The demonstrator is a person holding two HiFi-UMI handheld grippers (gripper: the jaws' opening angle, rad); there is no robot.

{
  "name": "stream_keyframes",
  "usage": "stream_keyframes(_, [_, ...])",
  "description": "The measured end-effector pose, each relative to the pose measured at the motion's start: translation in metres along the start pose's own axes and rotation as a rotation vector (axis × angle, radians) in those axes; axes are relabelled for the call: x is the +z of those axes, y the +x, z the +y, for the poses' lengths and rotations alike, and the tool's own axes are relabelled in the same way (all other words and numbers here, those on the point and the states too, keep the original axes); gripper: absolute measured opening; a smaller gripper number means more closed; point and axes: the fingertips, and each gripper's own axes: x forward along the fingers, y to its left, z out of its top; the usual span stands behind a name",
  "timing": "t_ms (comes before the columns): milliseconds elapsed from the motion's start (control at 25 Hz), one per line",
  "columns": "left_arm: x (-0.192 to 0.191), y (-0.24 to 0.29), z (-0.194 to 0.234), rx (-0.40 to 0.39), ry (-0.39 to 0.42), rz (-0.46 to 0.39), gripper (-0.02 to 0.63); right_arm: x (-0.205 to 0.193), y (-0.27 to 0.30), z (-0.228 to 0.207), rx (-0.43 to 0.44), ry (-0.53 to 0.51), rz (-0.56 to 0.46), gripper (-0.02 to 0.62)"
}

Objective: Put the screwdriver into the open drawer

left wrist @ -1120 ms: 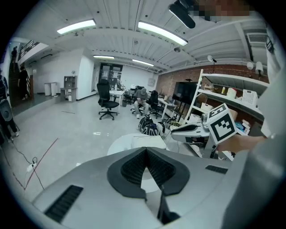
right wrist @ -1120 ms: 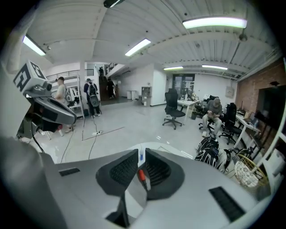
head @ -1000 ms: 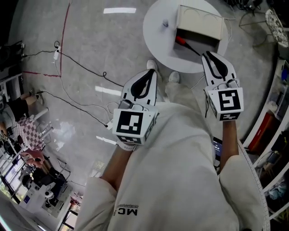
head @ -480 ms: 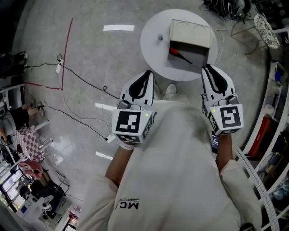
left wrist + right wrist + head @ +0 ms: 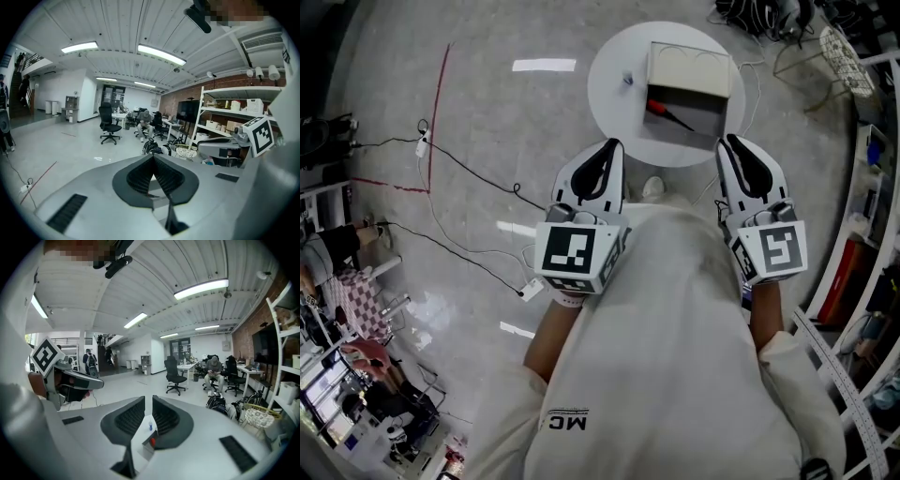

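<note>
The screwdriver lies with its red handle to the left inside the open drawer of a pale box, which stands on a round white surface; a small bluish thing beside the box may be a cap, too small to tell. The left hand-held gripper hangs over the floor, well short of the surface, its jaws pressed together at the tips and empty. The right hand-held gripper hovers at the surface's near edge, just beside the drawer, its jaws parted by a narrow slit and pinching nothing.
</note>
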Motion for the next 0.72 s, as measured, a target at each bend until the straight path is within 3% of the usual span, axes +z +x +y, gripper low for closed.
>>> stream_keyframes(720, [-0.005, 0.007, -0.019, -0.036, 0.011, 0.025, 0.011, -0.017, -0.018, -0.005, 0.051, -0.013, 0.033, 0.106])
